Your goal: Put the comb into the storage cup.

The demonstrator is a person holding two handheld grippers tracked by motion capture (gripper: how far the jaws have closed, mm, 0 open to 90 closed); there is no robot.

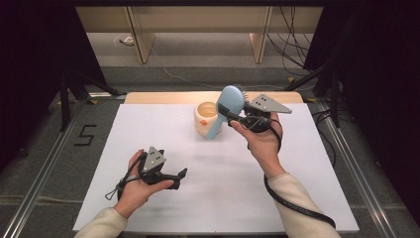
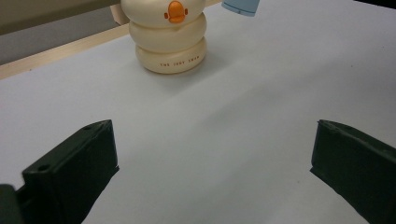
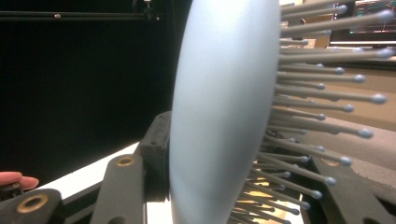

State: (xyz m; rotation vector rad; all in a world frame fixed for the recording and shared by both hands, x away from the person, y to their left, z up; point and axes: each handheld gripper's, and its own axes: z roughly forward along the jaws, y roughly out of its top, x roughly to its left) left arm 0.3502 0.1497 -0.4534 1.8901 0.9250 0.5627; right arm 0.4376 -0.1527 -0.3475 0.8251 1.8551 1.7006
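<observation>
Two grippers are seen over the white table (image 1: 163, 124). A pale blue hairbrush (image 1: 227, 109) is clamped by the right gripper (image 1: 236, 119), its head raised just beside and above the cream duck-faced cup (image 1: 205, 119), its handle end hanging down in front of the cup. The left gripper (image 1: 174, 177) is held well apart from the cup, nearer the person, its jaws spread wide with nothing between them.
</observation>
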